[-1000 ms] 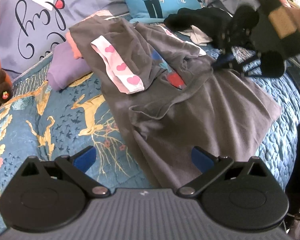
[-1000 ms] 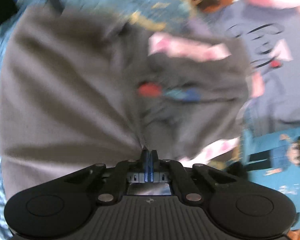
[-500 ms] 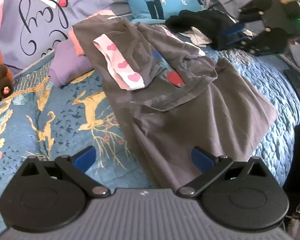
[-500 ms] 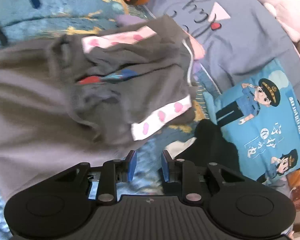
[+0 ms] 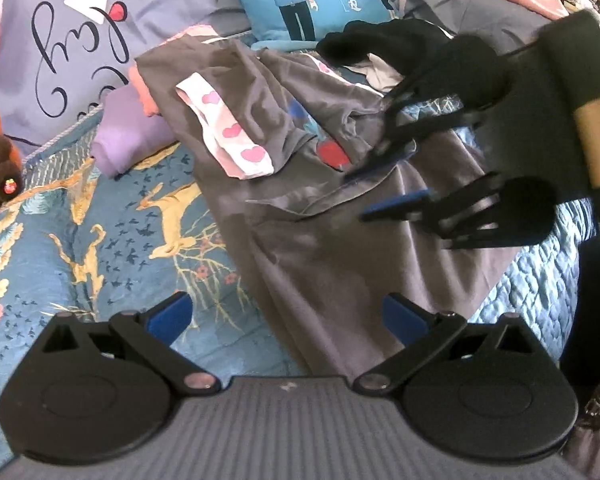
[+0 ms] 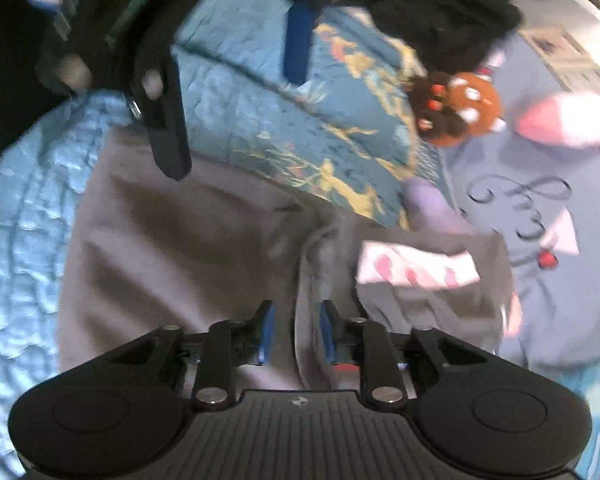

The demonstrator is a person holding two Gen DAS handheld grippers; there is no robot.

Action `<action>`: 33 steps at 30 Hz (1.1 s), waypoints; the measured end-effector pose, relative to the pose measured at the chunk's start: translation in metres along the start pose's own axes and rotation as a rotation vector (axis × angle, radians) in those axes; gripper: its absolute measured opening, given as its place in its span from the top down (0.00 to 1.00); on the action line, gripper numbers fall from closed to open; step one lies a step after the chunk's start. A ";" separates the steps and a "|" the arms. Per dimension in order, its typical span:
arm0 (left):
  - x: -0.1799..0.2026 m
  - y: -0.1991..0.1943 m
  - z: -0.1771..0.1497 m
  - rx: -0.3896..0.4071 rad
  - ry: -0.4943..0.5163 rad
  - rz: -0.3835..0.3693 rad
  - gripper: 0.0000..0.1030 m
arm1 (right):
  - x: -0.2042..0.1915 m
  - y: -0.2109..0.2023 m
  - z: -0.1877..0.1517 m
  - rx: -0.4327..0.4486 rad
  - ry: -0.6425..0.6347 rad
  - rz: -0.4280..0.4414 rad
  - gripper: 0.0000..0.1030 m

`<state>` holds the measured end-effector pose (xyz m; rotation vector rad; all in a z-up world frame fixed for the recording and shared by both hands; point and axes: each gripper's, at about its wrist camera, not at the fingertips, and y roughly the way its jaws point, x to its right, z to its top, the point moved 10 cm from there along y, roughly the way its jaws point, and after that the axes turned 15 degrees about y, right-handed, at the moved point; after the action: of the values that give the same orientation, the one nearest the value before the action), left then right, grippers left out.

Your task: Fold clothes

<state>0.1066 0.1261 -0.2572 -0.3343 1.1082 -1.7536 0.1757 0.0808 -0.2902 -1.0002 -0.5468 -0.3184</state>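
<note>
The crumpled grey cotton garment (image 5: 340, 240) with pink-heart white trim (image 5: 224, 132) is lying across the blue quilted bedspread with gold deer print (image 5: 100, 220), running from 11 o'clock down to 5 o'clock in the left wrist view. A folded lilac cloth (image 5: 128, 140) is sitting touching its edge at 10 o'clock, and a black garment (image 5: 384, 44) is lying just beyond it at 1 o'clock.

The left gripper (image 5: 286, 316) is hovering over the garment's lower hem, blue pads (image 5: 168, 314) spread wide, nothing between them.

The right gripper (image 6: 294, 332) is closing: its jaws are standing a little apart over a raised grey fold, which is lying between the pads without being pressed. In the left view it (image 5: 380, 184) is reaching in from 3 o'clock above the garment's bunched middle.

A brown plush toy (image 6: 456, 108) is sitting at 1 o'clock in the right view, which is blurred.
</note>
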 end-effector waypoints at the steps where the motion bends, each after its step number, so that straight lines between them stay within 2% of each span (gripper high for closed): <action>1: -0.002 -0.001 -0.002 0.001 -0.007 -0.001 0.01 | 0.006 0.008 0.001 -0.015 0.006 -0.009 0.98; 5: -0.008 -0.004 -0.011 0.001 -0.032 -0.003 0.01 | 0.038 0.013 0.015 -0.001 0.150 0.015 0.99; 8: -0.012 -0.002 -0.018 -0.004 -0.051 -0.005 0.01 | 0.057 0.006 0.027 0.035 0.297 0.080 0.99; 11: -0.013 0.001 -0.021 -0.004 -0.072 -0.017 0.01 | 0.070 0.020 0.018 -0.037 0.451 0.150 0.96; 12: -0.012 0.002 -0.022 -0.006 -0.076 -0.021 0.01 | 0.073 0.027 0.013 -0.063 0.467 0.142 0.94; 15: -0.009 0.003 -0.022 -0.005 -0.070 -0.022 0.00 | 0.080 0.043 -0.001 -0.108 0.397 0.023 0.93; 17: -0.008 0.002 -0.022 0.000 -0.064 -0.025 0.01 | 0.086 0.041 -0.001 -0.079 0.413 -0.018 0.93; 19: -0.008 0.002 -0.022 0.001 -0.064 -0.028 0.00 | 0.083 0.028 0.006 -0.026 0.414 0.009 0.92; 20: -0.008 0.002 -0.023 0.000 -0.064 -0.029 0.00 | 0.077 0.022 0.011 0.002 0.381 0.030 0.90; 22: -0.009 0.004 -0.025 -0.004 -0.064 -0.028 0.01 | 0.058 0.010 0.023 0.057 0.276 0.079 0.78; 25: -0.008 0.002 -0.025 0.001 -0.063 -0.030 0.01 | 0.033 0.004 0.040 0.093 0.175 0.145 0.74; 28: -0.007 -0.001 -0.026 0.009 -0.062 -0.029 0.01 | 0.030 0.020 0.050 0.061 0.210 0.175 0.74; 32: -0.007 -0.004 -0.028 0.013 -0.064 -0.031 0.01 | 0.035 0.043 0.051 -0.016 0.345 0.239 0.76; 33: -0.007 -0.004 -0.029 0.014 -0.065 -0.033 0.01 | 0.035 0.048 0.050 -0.040 0.380 0.262 0.85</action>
<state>0.0885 0.1471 -0.2682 -0.4001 1.0496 -1.7661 0.2141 0.1480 -0.2826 -1.0065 -0.0632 -0.2768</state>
